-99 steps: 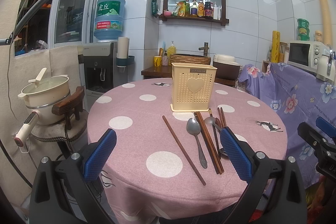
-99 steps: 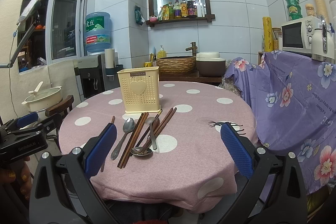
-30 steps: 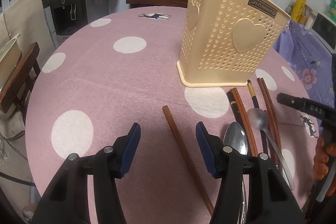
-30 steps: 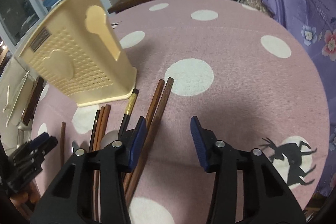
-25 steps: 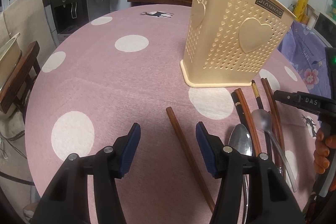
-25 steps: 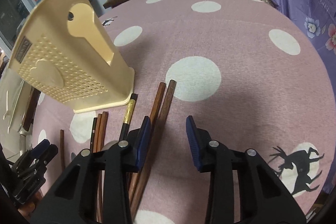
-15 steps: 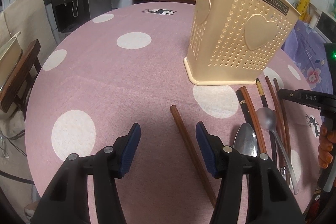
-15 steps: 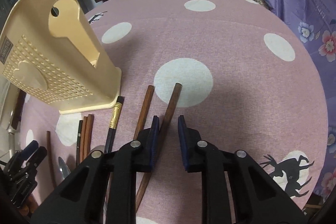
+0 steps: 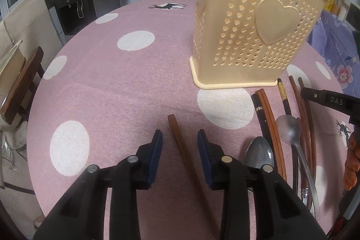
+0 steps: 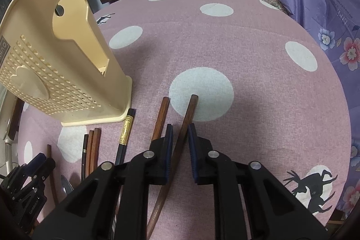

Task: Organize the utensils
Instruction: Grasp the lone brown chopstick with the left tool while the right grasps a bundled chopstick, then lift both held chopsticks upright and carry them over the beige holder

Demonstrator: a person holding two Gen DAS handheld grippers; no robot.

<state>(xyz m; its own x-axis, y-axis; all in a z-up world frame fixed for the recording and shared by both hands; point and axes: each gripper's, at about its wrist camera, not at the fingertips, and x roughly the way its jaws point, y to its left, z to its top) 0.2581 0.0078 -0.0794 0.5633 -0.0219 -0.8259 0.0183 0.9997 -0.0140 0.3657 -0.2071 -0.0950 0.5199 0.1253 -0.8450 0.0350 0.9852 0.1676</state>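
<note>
1. Right hand-held gripper [image 10: 180, 145]: jaws, just closing, clamp 1 chopstick [image 10: 187, 115] right of the holder [image 10: 56, 73].
2. Left hand-held gripper [image 9: 180, 150]: jaws closing, still apart around 1 lone chopstick [image 9: 177, 134] before the holder.
3. Risk: thin grip; the chopstick may pivot or slip.
</note>
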